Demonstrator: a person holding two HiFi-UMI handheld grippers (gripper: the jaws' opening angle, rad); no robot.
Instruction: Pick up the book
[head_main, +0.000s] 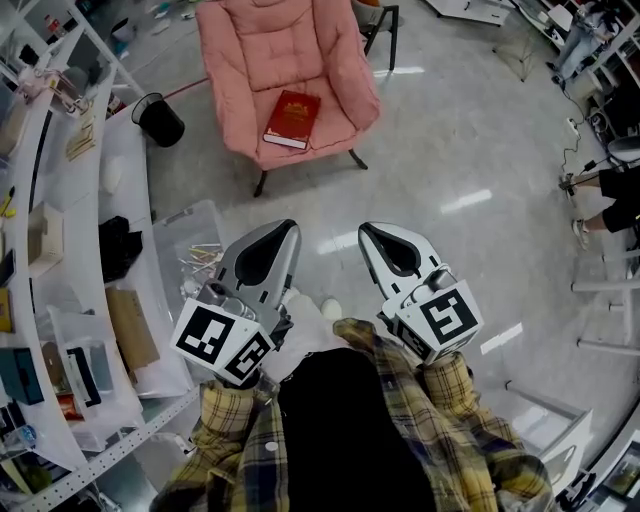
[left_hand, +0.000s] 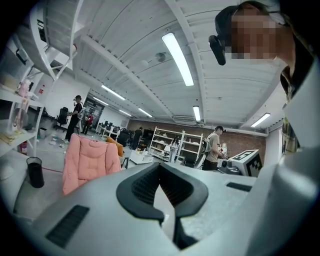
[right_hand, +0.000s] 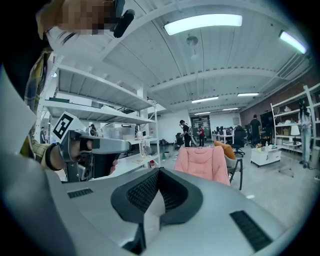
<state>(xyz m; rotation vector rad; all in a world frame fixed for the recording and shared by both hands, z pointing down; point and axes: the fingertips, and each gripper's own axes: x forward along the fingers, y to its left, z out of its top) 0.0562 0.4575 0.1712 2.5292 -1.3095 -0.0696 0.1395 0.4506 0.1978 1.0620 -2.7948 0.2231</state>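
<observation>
A red book (head_main: 292, 119) lies flat on the seat of a pink padded armchair (head_main: 250, 50) at the top of the head view, well ahead of both grippers. My left gripper (head_main: 288, 230) and right gripper (head_main: 366, 232) are held side by side close to my body, pointing toward the chair. Each has its jaws together with nothing between them. The left gripper view shows its shut jaws (left_hand: 161, 167) with the armchair (left_hand: 90, 162) far off at the left. In the right gripper view the shut jaws (right_hand: 159, 171) point at the armchair (right_hand: 202, 162); the book is hidden in both gripper views.
A black waste bin (head_main: 160, 120) stands left of the chair. White shelving (head_main: 60, 250) full of small items runs down the left side, with a clear plastic box (head_main: 195, 250) on the floor beside it. A person's legs (head_main: 610, 200) show at the right edge.
</observation>
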